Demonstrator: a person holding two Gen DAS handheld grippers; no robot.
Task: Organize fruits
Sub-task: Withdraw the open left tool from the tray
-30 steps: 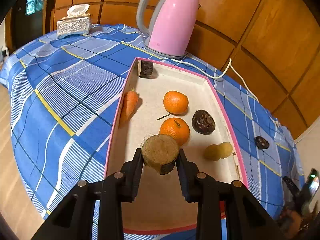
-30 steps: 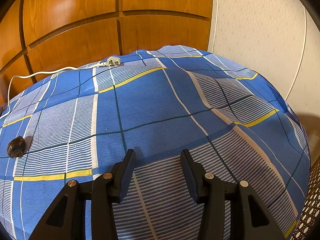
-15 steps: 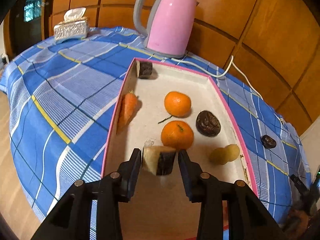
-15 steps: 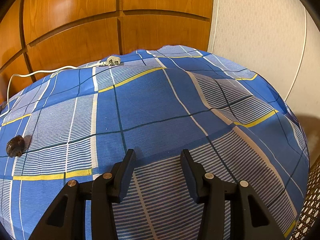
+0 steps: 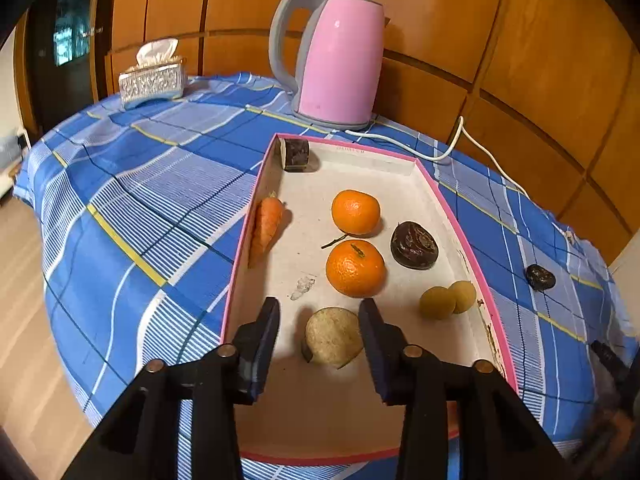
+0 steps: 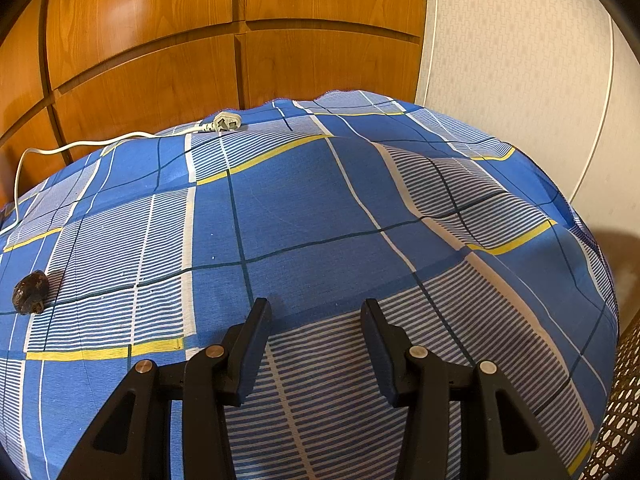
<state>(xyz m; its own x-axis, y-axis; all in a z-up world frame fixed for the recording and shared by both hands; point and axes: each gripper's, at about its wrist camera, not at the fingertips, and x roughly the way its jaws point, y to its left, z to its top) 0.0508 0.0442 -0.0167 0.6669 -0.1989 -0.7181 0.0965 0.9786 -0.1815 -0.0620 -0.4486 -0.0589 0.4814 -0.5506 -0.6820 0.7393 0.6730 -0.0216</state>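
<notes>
Produce lay gathered in the pink-rimmed tray [image 5: 460,224]: two tangerines [image 5: 355,267], a carrot [image 5: 266,224] against its left wall, a dark wrinkled fruit [image 5: 414,245], a yellow-green pair [image 5: 447,300], a dark chunk [image 5: 296,154] in the far corner. At the near end sat a cut, tan-faced piece [image 5: 332,336], between the jaws of the left gripper [image 5: 318,334], which had just been opening and no longer pressed it, apparently a release. One dark fruit [image 6: 30,293] lay out on the checked cloth [image 6: 304,208], likely next. The right gripper [image 6: 316,340] hung parted and empty above the cloth.
</notes>
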